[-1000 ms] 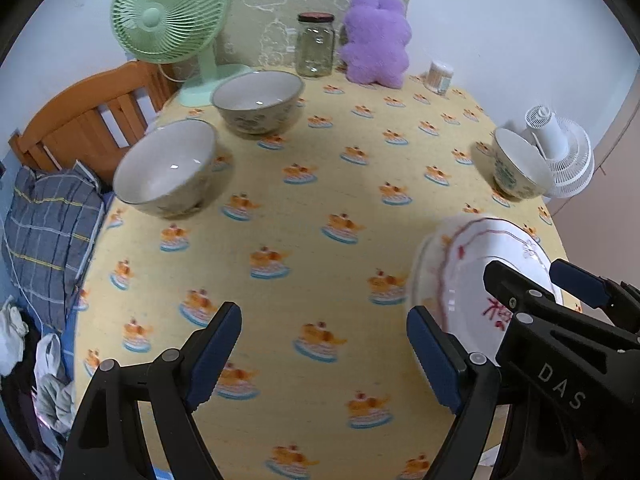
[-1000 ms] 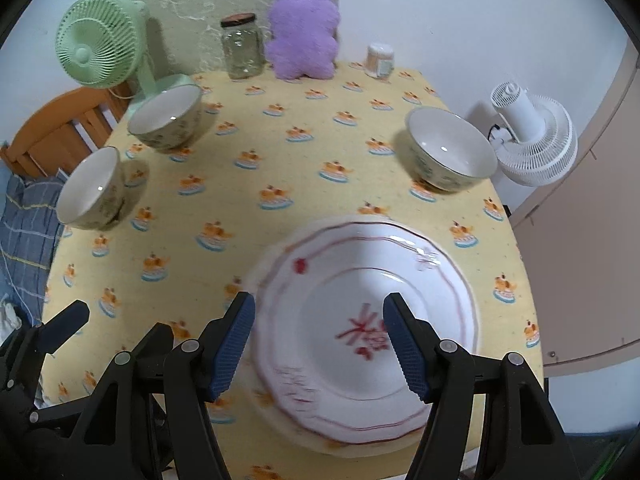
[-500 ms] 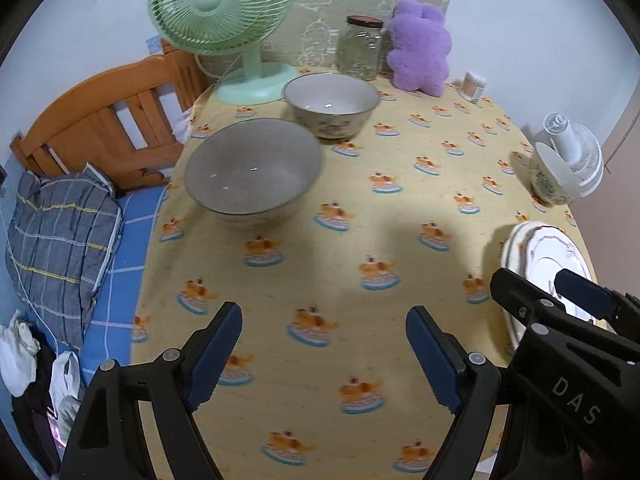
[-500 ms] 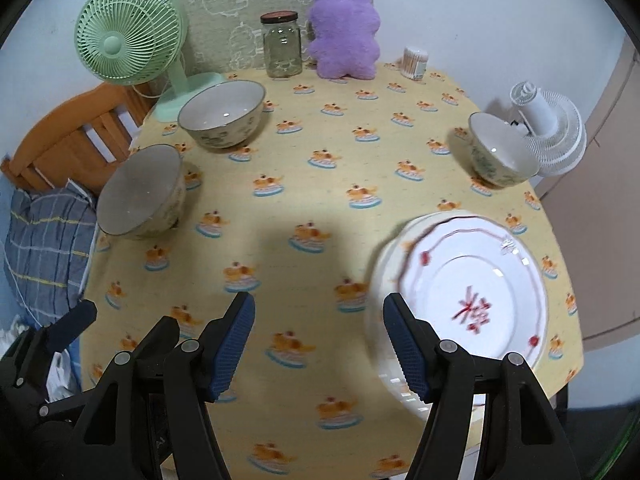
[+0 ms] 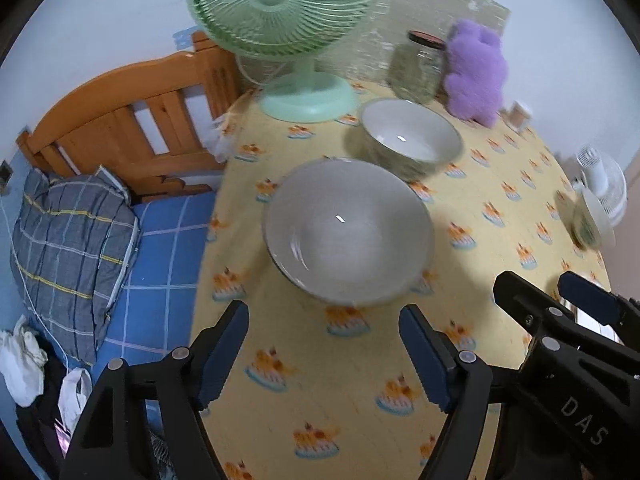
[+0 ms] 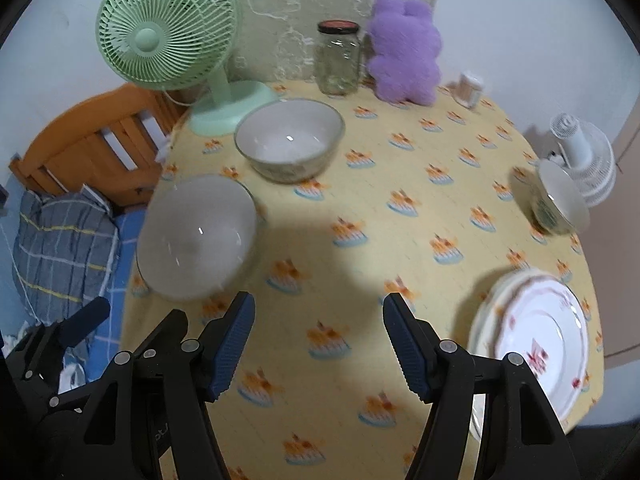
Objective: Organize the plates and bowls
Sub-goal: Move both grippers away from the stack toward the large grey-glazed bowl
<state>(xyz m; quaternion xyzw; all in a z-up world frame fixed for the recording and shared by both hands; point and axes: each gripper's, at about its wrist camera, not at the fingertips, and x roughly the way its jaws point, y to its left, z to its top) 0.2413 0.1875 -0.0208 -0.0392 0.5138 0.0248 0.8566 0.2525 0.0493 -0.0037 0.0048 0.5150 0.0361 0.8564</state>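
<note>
Item: large grey-white ceramic bowl (image 5: 348,232), on yellow cake-print tabletop (image 5: 500,216) at its left edge beside the bed (image 5: 160,248).
Left claw (image 5: 322,354): empty, closing, bowl just ahead.
Right claw (image 6: 316,346): empty, wide apart.
Hazard: a glancing pad on the smooth rim could push it overboard.

The yellow patterned counter (image 6: 420,200) lies bare through its middle and near edge. Obstacles on the left side: a wide grey-white bowl (image 6: 196,236) and a second white bowl (image 6: 290,140) behind it. A green desk fan (image 6: 172,36), glass jar (image 6: 338,60) and purple plush toy (image 6: 404,48) line the far edge. A small bowl (image 6: 560,200) and stacked white plates (image 6: 536,344) occupy the right edge.
</note>
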